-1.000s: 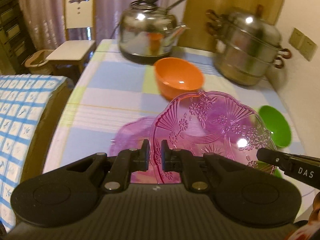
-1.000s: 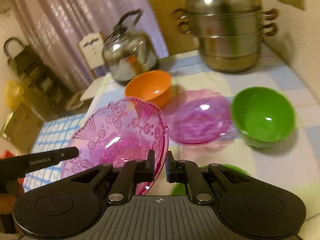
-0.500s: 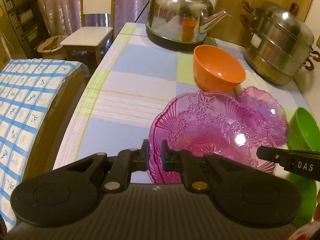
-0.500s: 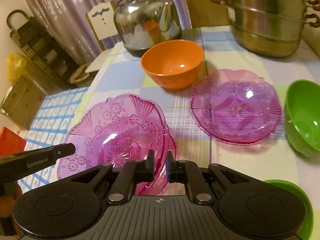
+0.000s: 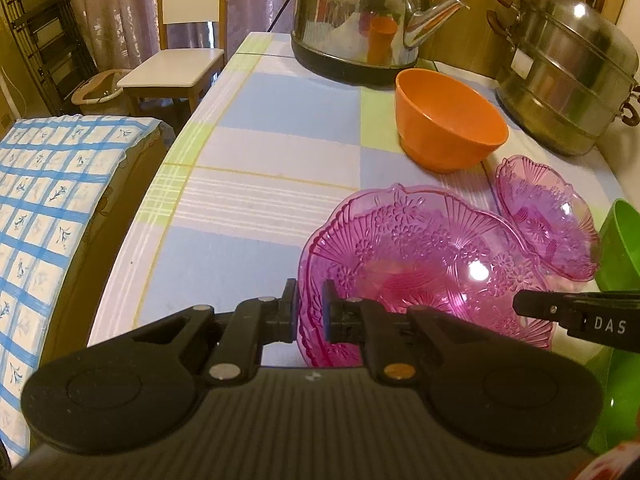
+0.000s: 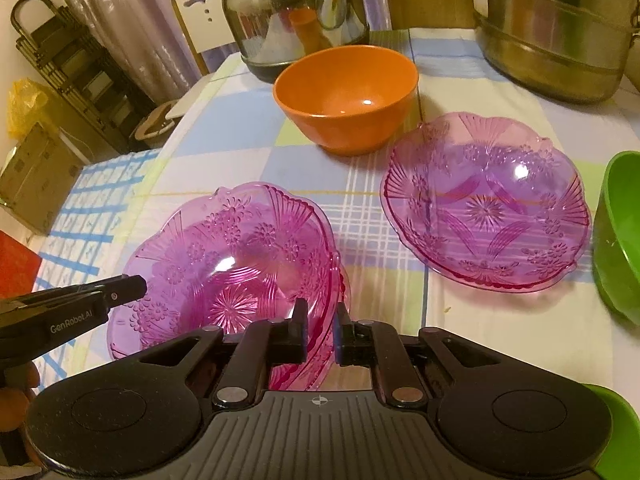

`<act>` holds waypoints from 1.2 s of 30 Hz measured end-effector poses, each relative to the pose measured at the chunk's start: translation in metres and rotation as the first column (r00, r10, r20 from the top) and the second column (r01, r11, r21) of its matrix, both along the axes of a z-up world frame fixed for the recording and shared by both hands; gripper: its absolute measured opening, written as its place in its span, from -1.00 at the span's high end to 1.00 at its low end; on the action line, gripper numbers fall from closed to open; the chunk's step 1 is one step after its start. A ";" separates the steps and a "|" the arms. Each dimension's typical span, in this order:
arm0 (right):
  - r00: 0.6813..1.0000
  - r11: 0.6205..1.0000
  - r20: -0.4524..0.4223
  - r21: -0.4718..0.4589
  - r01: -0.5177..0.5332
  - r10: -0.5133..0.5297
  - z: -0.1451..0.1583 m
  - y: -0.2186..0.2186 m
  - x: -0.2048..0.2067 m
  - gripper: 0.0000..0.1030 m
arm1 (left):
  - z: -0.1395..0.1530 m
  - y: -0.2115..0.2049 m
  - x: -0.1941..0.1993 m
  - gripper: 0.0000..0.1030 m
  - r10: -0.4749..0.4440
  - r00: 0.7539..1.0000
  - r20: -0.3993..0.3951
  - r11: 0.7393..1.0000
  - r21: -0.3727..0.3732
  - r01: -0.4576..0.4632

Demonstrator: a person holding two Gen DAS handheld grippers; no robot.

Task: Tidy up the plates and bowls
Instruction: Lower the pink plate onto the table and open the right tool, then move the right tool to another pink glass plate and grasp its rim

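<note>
A pink patterned glass plate (image 5: 420, 264) (image 6: 224, 264) is held from both sides, low over another pink plate whose rim (image 6: 343, 280) shows beneath it. My left gripper (image 5: 310, 314) is shut on its left rim. My right gripper (image 6: 320, 330) is shut on its right rim. A second loose pink plate (image 6: 484, 200) (image 5: 548, 212) lies on the table further right. An orange bowl (image 6: 348, 92) (image 5: 444, 120) stands behind. A green bowl (image 6: 620, 232) (image 5: 620, 240) is at the right edge.
A steel kettle (image 5: 360, 12) and a stacked steel steamer pot (image 5: 568, 68) stand at the back of the checked tablecloth (image 5: 260, 168). Another green bowl (image 6: 608, 432) is at the near right. A white chair (image 5: 180, 60) and a blue-checked cushion (image 5: 48, 200) are to the left, off the table.
Both grippers carried the pink plate down and left, away from the loose pink plate, onto the other pink plate at the near left. The cameras moved closer to the table.
</note>
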State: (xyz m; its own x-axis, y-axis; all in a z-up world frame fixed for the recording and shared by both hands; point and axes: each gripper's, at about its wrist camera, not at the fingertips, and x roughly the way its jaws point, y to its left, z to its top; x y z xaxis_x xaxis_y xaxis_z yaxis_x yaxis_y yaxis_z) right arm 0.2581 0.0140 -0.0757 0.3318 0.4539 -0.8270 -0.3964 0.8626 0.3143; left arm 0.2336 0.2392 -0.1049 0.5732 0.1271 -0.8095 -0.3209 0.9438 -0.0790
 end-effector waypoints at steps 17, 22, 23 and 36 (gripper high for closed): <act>1.000 0.999 -0.012 0.051 -0.001 0.002 -0.006 -0.001 0.001 0.34 | -0.004 0.004 0.002 0.60 0.035 0.999 0.010 0.999 -0.005 -0.035; 0.999 0.995 0.013 0.098 0.033 -0.035 0.002 -0.012 -0.002 -0.34 | 0.001 0.007 -0.006 0.60 0.046 0.999 0.026 0.999 -0.010 -0.045; 0.999 0.995 0.014 0.097 0.036 -0.038 0.003 -0.014 -0.002 -0.34 | 0.002 0.007 -0.007 0.60 0.048 0.998 0.027 0.999 -0.010 -0.048; 0.997 0.993 0.006 0.089 0.081 -0.082 0.012 -0.038 -0.012 -0.34 | 0.011 0.005 -0.024 0.56 0.069 0.997 0.036 0.997 -0.038 -0.067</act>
